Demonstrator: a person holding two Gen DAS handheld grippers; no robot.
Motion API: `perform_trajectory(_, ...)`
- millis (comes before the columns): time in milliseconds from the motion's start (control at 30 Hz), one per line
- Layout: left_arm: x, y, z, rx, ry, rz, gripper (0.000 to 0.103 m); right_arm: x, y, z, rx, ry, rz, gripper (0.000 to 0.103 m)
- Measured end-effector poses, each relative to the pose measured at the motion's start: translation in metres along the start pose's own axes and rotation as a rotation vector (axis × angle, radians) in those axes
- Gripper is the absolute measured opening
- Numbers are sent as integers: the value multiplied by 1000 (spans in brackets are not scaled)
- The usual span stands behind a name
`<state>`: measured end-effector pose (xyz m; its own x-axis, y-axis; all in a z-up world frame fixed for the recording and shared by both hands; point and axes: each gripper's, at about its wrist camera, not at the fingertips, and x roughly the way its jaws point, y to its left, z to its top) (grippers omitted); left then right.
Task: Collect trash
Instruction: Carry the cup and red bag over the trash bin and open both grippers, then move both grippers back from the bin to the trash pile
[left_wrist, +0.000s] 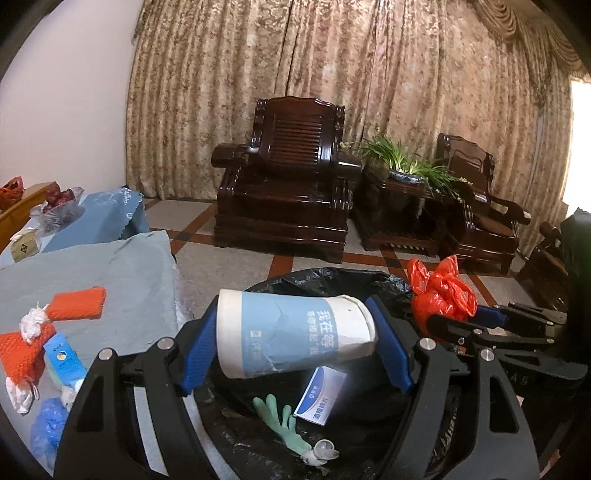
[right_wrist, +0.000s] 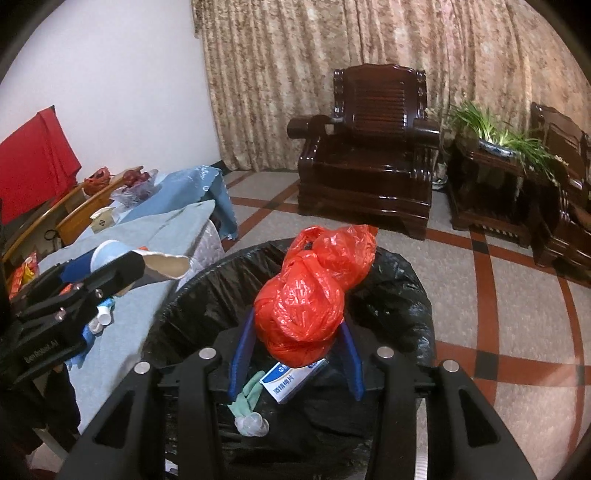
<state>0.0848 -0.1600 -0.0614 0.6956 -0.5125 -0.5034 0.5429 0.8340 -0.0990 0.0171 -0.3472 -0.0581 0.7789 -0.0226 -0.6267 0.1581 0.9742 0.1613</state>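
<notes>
A white paper cup with a torn blue label lies sideways in the air above the black-lined bin. A knotted, crumpled red bag hangs above the same bin. In the bin lie a green glove, a blue-and-white box and clear plastic scraps.

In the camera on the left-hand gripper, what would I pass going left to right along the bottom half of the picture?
Orange foam net sleeve → blue-and-white paper cup pinched in the left gripper → small blue-and-white box down in the black-lined trash bin → knotted red plastic bag held by the right gripper.
</notes>
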Motion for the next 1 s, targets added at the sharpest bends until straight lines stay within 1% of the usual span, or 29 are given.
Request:
perform_trajectory(100, 3, -1, 2, 1, 6, -6, 75, 2, -4, -2, 2, 5, -10, 46)
perform_trajectory(133, 4, -2, 2, 1, 11, -10, 78, 3, -6, -2, 3, 7, -14, 48)
perform_trajectory(200, 8, -3, 3, -7, 26, -23, 87, 4, -9, -3, 4, 8, -23, 60)
perform_trajectory(233, 8, -2, 2, -14, 27, -27, 88, 3, -9, -4, 4, 8, -33, 71)
perform_trajectory(300, 10, 0, 2, -29, 35, -34, 89, 2, -10, -5, 2, 5, -45, 84)
perform_trajectory(400, 7, 7, 2, -45, 41, -26, 90, -1, -11, -5, 1, -3, -59, 96)
perform_trajectory(567, -13, 28, 3, -50, 11, 47, 94, -3, -3, -3, -6, -14, -43, 97)
perform_trajectory(667, -28, 47, 3, -58, -5, 111, 94, -1, 7, -1, -19, -16, -23, 97)
perform_trajectory(700, -34, 54, 1, -62, -9, 139, 94, 0, 12, 0, -24, -17, -12, 97)
perform_trajectory(900, -67, 90, -5, -96, -20, 248, 94, 7, 45, 2, -61, -25, 57, 97)
perform_trajectory(1000, -81, 105, -9, -121, -23, 289, 94, 10, 66, 3, -89, -29, 92, 97)
